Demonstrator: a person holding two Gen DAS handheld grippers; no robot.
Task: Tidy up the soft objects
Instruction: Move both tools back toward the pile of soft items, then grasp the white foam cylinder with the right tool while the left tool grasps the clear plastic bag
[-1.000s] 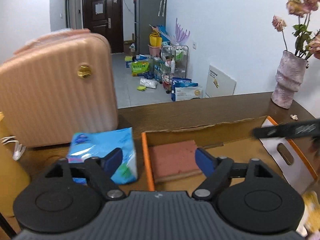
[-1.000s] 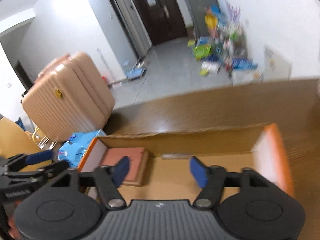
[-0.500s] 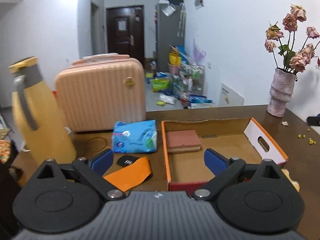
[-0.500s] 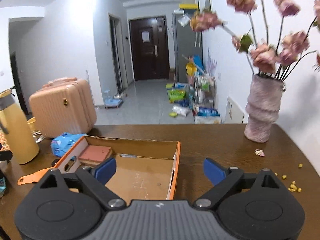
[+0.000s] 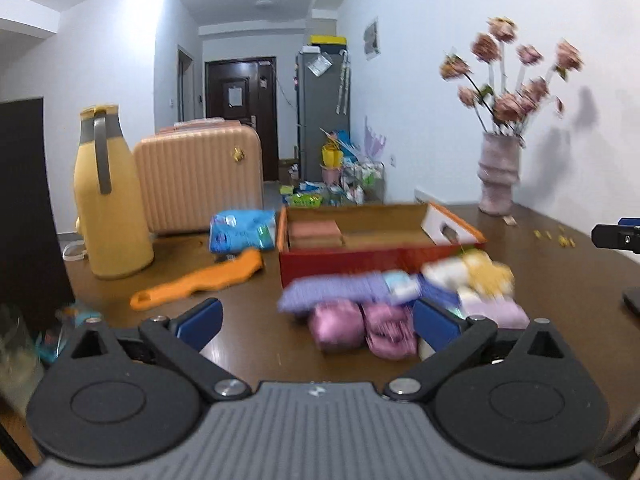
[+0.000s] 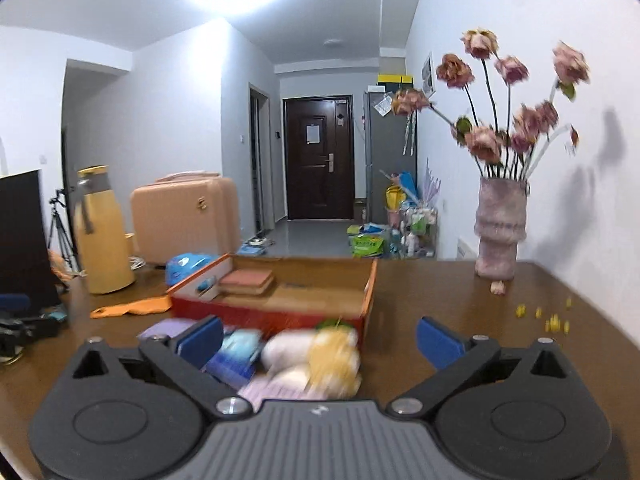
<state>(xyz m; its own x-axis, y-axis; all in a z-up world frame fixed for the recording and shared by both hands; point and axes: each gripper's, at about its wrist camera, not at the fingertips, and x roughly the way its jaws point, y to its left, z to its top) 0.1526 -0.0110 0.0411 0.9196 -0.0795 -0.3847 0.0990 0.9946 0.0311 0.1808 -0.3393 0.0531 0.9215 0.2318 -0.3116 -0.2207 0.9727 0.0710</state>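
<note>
Backed way off from the box

Both cams pulled back; left gripper (image 5: 316, 322) and right gripper (image 6: 320, 340) opening, nothing held. Soft pile (image 5: 400, 300) waits in front; cardboard box (image 5: 384, 254) holds only a sponge (image 5: 316, 232), so barely started

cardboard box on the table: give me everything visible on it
The cardboard box is a shallow open tray, red-orange outside with orange rims, plain brown inside, and white end walls with hand cutouts. It sits flat on the wooden table. A folded pinkish cloth lies in one end. The soft pile lies against its near wall.
</note>
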